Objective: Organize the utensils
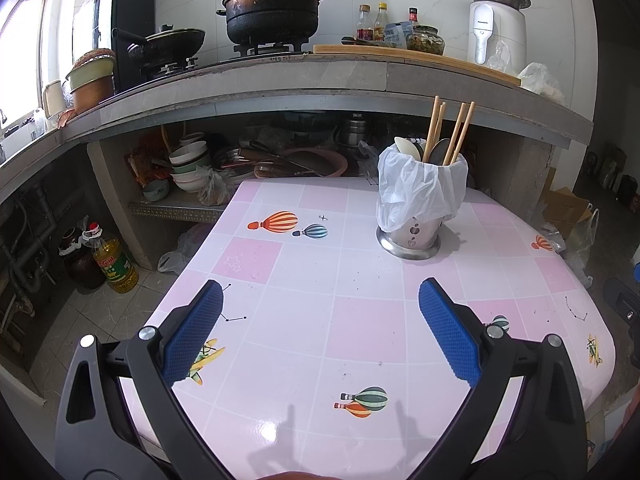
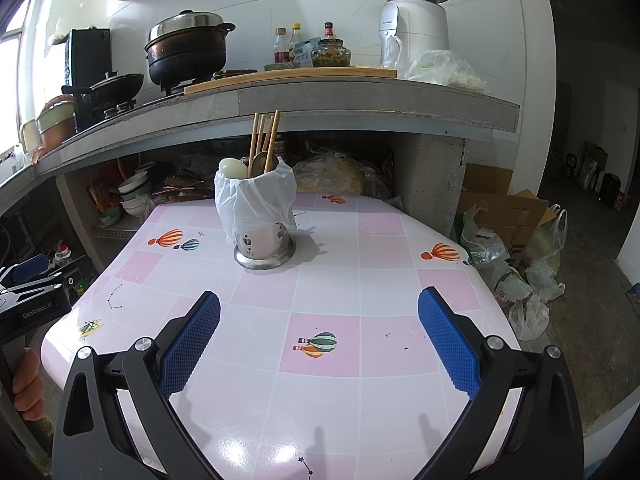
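Standing upright at the far side of the table [image 1: 304,332], the holder [image 1: 412,236] has a white bag [image 1: 416,188] draped over its rim, hiding most of its steel wall. Chopsticks [image 1: 446,132] and spoons [image 1: 412,148] stick out of it; their lower ends are hidden inside. The left gripper [image 1: 320,328] hovers spread wide, empty, over the pink balloon-print tabletop; the right gripper [image 2: 319,330] is likewise spread and empty. Behind runs a stone counter [image 2: 360,96] with a steamer pot [image 1: 272,8], and the clutter under it is too dim to make out. A hand [image 2: 26,380] shows, cut off, at the right view's left edge.
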A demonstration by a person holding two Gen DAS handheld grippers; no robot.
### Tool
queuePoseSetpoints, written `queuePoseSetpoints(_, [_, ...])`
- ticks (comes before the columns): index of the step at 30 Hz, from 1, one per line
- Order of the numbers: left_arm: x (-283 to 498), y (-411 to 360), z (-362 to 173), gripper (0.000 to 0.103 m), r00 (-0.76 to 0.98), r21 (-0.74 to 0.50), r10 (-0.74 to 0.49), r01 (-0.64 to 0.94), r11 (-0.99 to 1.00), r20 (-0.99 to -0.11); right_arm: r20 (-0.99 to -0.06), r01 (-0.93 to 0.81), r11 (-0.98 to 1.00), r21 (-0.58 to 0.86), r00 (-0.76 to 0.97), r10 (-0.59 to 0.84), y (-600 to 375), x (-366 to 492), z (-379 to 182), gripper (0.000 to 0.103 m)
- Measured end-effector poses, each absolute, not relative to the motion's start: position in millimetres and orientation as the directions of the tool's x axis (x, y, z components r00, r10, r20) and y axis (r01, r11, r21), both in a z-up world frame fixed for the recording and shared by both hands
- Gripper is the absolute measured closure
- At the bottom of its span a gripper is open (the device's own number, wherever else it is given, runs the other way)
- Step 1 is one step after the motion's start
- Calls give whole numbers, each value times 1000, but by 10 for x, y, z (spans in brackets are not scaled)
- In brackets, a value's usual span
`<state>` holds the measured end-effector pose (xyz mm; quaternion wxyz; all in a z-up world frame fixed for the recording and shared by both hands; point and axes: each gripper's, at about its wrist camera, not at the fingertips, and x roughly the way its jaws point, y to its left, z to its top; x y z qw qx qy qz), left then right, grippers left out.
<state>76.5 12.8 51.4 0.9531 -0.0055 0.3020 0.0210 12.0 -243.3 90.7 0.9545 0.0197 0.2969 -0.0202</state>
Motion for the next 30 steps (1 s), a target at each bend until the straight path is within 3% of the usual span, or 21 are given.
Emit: queuePoseSetpoints(30, [774, 129, 521, 8, 816, 1, 37, -44, 999, -577, -565, 36, 999, 23, 825, -17, -2407, 133, 916, 6])
